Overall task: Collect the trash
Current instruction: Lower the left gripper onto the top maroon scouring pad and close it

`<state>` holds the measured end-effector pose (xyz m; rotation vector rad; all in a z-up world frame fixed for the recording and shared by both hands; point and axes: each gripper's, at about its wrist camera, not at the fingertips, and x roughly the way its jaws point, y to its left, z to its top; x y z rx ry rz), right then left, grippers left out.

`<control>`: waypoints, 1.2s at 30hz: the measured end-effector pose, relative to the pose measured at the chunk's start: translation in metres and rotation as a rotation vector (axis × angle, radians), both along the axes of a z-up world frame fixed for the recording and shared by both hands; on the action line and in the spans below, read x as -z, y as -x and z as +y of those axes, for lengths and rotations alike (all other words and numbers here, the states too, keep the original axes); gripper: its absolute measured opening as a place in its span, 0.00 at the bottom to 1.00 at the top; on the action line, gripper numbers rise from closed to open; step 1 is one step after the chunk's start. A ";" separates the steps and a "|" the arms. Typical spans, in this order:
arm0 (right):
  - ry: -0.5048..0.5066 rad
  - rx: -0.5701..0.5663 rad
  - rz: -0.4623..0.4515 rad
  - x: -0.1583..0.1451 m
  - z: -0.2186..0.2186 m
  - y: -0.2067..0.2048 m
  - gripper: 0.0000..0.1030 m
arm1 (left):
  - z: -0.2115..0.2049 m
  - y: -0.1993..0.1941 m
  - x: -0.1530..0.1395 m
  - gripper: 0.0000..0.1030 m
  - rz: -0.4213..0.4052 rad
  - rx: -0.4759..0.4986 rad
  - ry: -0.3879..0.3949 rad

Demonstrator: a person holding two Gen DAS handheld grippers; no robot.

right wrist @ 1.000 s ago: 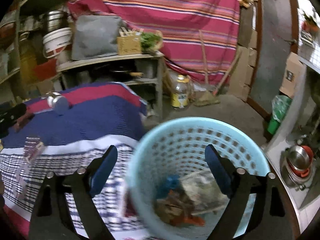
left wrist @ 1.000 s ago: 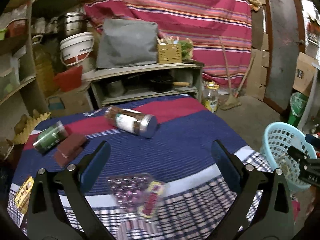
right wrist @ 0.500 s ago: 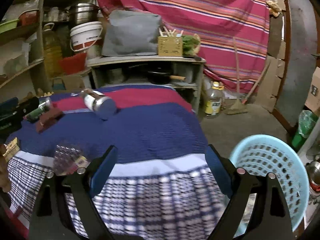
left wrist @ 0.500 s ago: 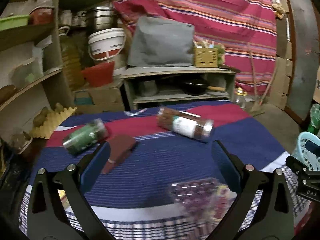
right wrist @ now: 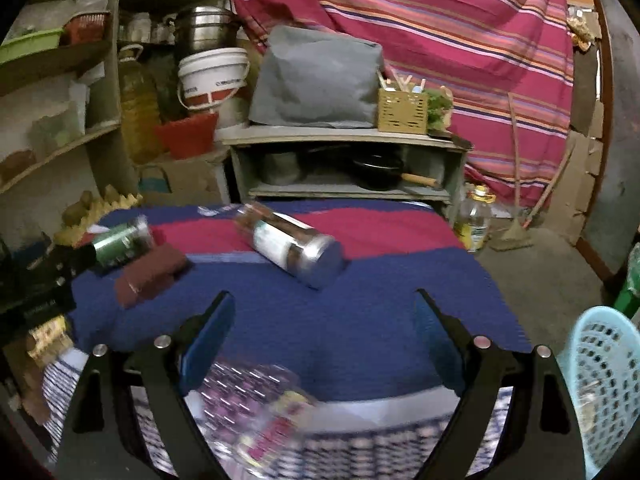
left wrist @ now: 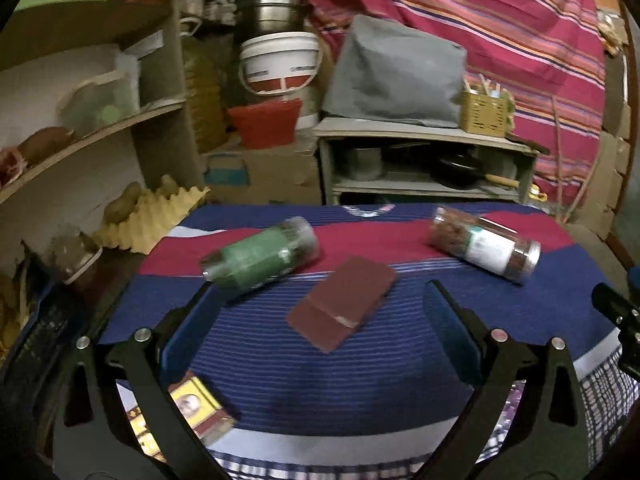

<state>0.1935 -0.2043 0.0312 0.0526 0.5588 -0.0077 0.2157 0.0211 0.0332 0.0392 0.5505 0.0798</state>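
My right gripper [right wrist: 322, 344] is spread wide and empty; the clear blister pack [right wrist: 256, 408] lies low in the frame between its fingers, so I should dip and pinch its edge. My left gripper [left wrist: 320, 332], also released, frames the brown wrapper [left wrist: 340, 308] at centre. The blue basket [right wrist: 600, 392] waits lower right.

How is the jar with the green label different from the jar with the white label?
The clear green-labelled jar holds dark stuff, while the clear white-labelled jar holds reddish-brown bits. The green-labelled jar lies left of the flat maroon packet; the white-labelled jar lies right. Both lie tipped over on the striped cloth.
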 end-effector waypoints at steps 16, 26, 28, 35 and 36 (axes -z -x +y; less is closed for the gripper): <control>0.101 -0.035 0.060 0.021 0.023 -0.024 0.85 | 0.032 -0.021 0.033 0.95 0.061 -0.060 0.018; 0.192 0.009 0.088 0.031 0.000 -0.025 0.85 | 0.018 -0.053 0.047 0.95 0.151 0.054 0.077; 0.164 0.015 0.089 0.030 -0.006 -0.026 0.85 | 0.014 -0.064 0.054 0.95 0.187 0.085 0.074; 0.084 0.029 0.102 0.034 -0.020 -0.029 0.85 | -0.010 -0.093 0.074 0.94 0.282 0.186 0.002; 0.080 0.029 0.105 0.034 -0.020 -0.029 0.85 | -0.013 -0.095 0.073 0.94 0.274 0.203 -0.015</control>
